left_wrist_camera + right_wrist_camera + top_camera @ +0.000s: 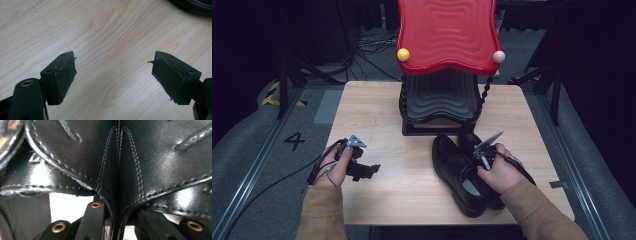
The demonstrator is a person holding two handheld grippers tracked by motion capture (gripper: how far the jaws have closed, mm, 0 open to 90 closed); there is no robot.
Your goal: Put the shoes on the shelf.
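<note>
Two black dress shoes (462, 172) stand side by side near table's (377, 107) front-right edge, long axes running front to back. L gripper (371, 170) idles wide, well left of them. R gripper (479, 155) pinches their adjoining collars.

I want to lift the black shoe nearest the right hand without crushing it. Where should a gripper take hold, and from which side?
Best bet: the heel collar of the black shoe, coming from above at the person's end. The shoe lies lengthwise, toe toward the red rack, heel nearest the right gripper, and the stitched back seam makes a thin, firm edge that narrow jaws can pinch.
</note>
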